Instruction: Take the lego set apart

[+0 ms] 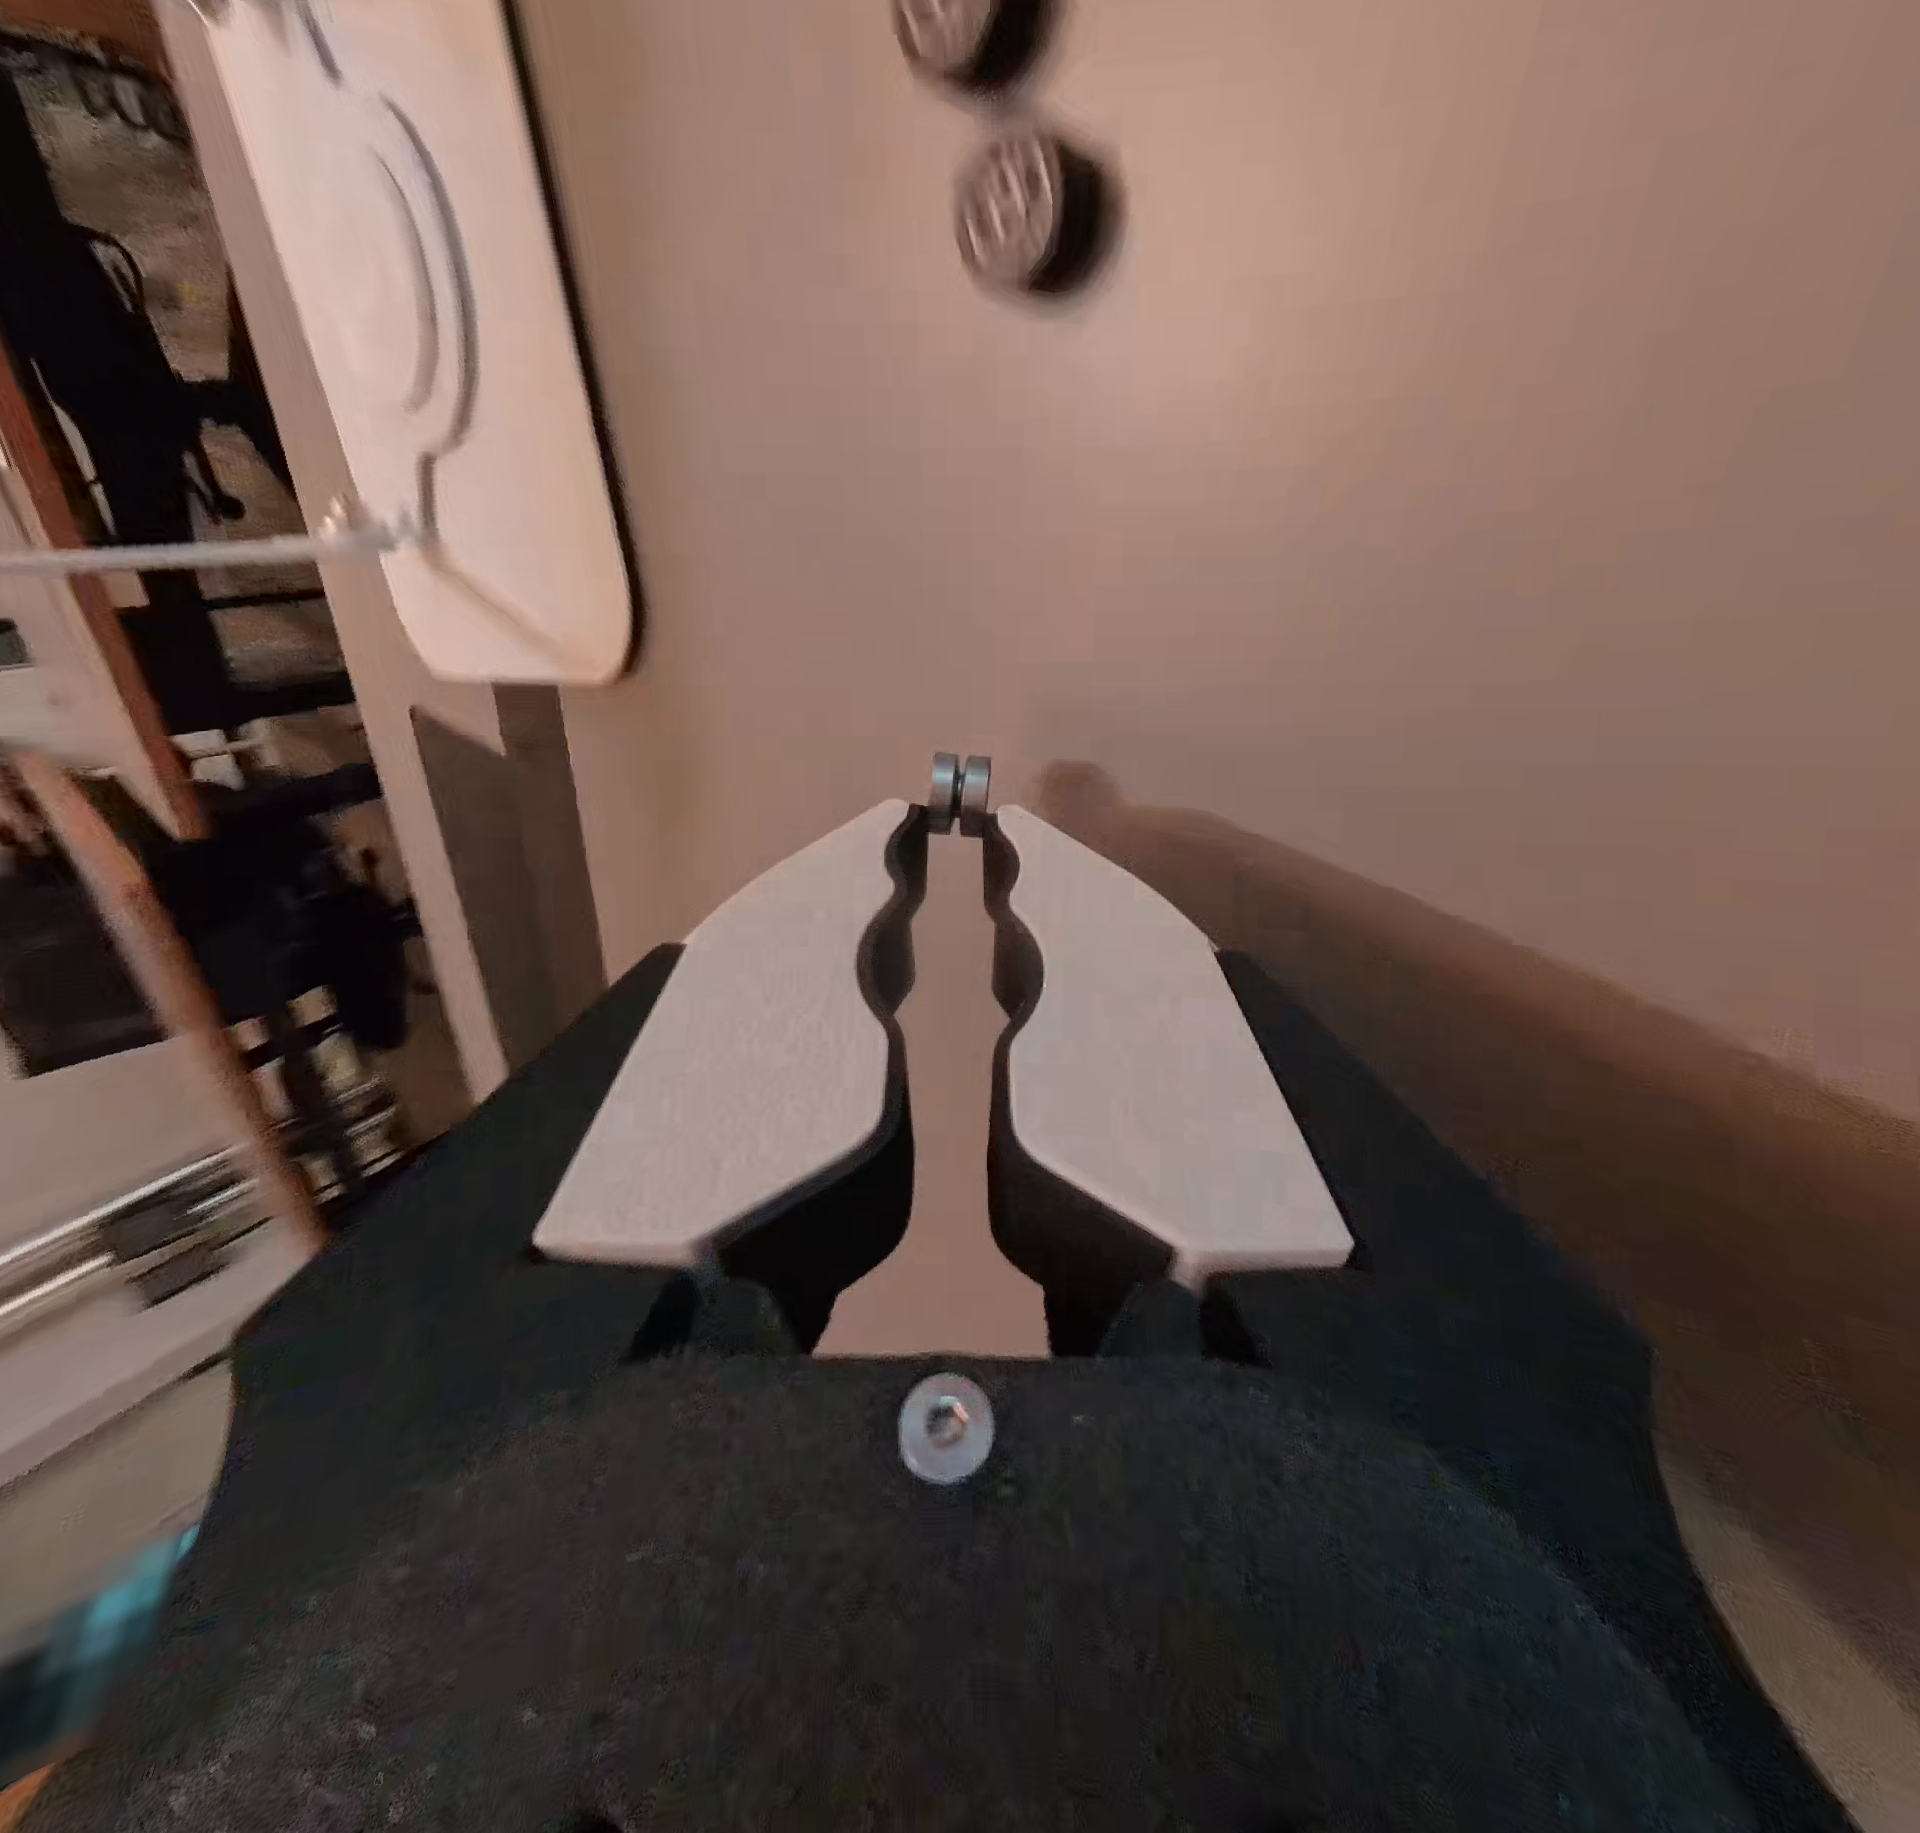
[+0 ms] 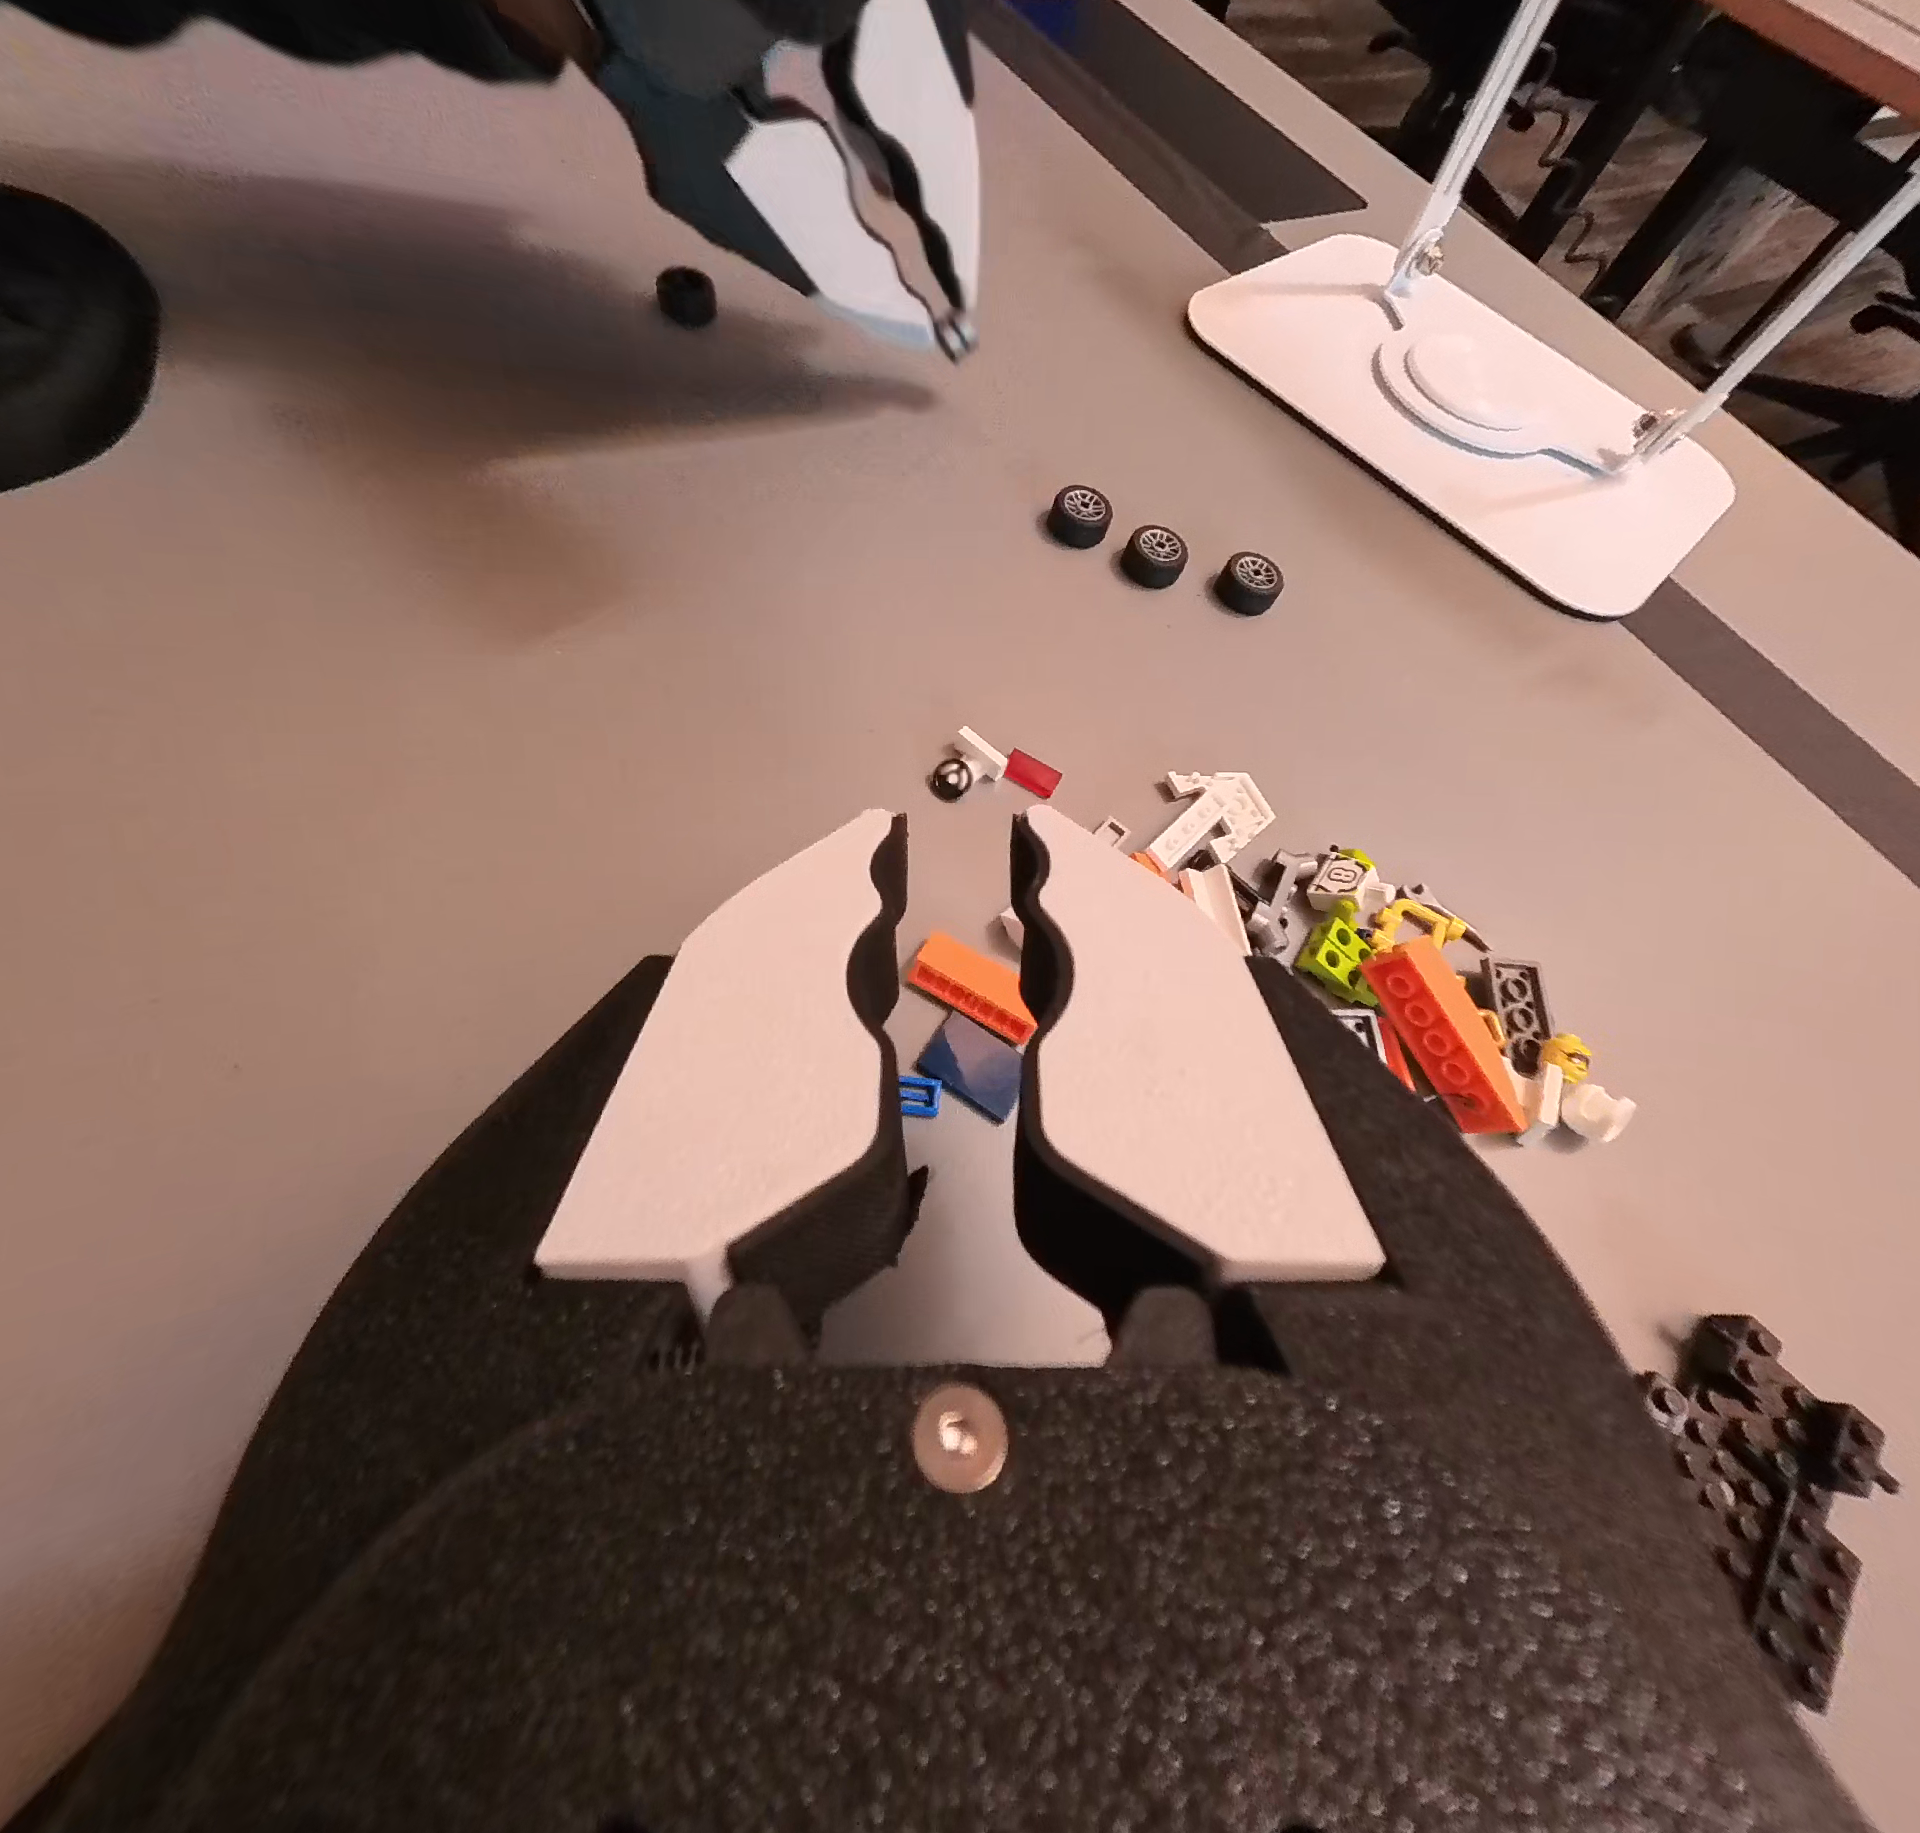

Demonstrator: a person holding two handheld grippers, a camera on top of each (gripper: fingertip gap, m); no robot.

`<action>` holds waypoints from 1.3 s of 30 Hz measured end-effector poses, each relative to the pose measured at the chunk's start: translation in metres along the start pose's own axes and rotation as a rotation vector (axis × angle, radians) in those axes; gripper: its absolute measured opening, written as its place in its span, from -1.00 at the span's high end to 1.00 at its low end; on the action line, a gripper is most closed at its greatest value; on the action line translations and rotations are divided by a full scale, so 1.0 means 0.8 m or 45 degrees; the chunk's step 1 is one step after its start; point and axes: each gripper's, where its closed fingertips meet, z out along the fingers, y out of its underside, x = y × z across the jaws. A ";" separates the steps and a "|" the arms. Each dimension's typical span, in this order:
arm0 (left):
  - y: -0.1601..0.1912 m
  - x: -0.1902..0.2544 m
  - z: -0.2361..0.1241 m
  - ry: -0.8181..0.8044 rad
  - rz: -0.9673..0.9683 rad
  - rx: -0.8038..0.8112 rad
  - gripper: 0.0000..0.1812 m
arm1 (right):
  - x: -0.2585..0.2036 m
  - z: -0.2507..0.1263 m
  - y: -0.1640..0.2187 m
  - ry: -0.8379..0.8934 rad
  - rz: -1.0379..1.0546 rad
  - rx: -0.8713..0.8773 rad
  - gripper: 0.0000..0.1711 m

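Pinching a small grey wheel hub (image 1: 961,793) between its tips, the left hand-held gripper (image 1: 961,817) has its white fingers (image 1: 769,1035) drawn almost together, with only that tiny round part between them. In the right wrist view the same gripper (image 2: 951,334) hangs at the far left above the grey desk (image 2: 520,744), tips pointed down, and a loose black tyre (image 2: 686,295) lies on the desk just to its left.

The right hand-held gripper (image 2: 958,827) hovers low over the near middle of the desk with a clear gap between its fingers and nothing gripped.

The lego set lies in pieces. Three wheels (image 2: 1155,553) stand in a row beyond the right gripper; two of them show blurred in the left wrist view (image 1: 1029,214). Just past its tips lie a small silver ball (image 2: 950,778), a white piece and a red tile (image 2: 1034,772). Seen through the gap are an orange plate (image 2: 971,983) and a dark blue tile (image 2: 977,1066). To the right sits a mixed pile of bricks (image 2: 1444,1035) with a minifigure (image 2: 1569,1092) at its near edge. A dark grey plate assembly (image 2: 1766,1471) lies near right, apart from the pile. A white lamp base (image 2: 1475,453) rests at the far right edge of the desk.
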 end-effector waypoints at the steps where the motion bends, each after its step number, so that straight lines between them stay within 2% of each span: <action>1: 0.020 0.004 -0.003 0.014 0.057 -0.075 0.89 | -0.001 0.000 0.000 -0.001 -0.002 -0.001 0.78; 3: 0.055 0.009 -0.008 0.022 0.108 -0.200 0.89 | -0.002 0.001 0.001 -0.004 -0.003 -0.005 0.78; 6: 0.075 0.035 -0.015 0.198 0.010 -0.195 0.87 | -0.004 0.003 0.002 -0.010 -0.003 -0.011 0.78; 11: 0.069 0.050 -0.023 0.396 -0.263 -0.021 0.83 | -0.007 0.008 0.008 -0.015 0.000 -0.036 0.79; 16: 0.056 0.039 -0.042 0.545 -0.562 0.216 0.76 | -0.006 0.011 0.014 -0.012 0.008 -0.061 0.79; 19: 0.055 0.024 -0.048 0.552 -0.719 0.323 0.81 | -0.007 0.013 0.016 -0.016 0.010 -0.070 0.79; 21: 0.057 0.014 -0.039 0.522 -0.826 0.357 0.86 | -0.008 0.015 0.018 -0.022 0.008 -0.078 0.79; 23: 0.056 0.019 -0.027 0.584 -0.914 0.364 0.86 | -0.010 0.017 0.020 -0.025 0.004 -0.087 0.79; 27: 0.052 0.039 -0.022 0.687 -0.879 0.340 0.86 | -0.009 0.018 0.022 -0.022 0.009 -0.097 0.79; 31: 0.056 0.054 -0.029 0.647 -0.747 0.290 0.86 | -0.009 0.018 0.023 -0.025 0.010 -0.098 0.79; 36: 0.060 0.069 -0.038 0.651 -0.726 0.287 0.85 | -0.012 0.019 0.024 -0.031 -0.004 -0.110 0.79; 39: 0.065 0.071 -0.041 0.632 -0.708 0.281 0.92 | -0.013 0.019 0.024 -0.030 -0.006 -0.110 0.79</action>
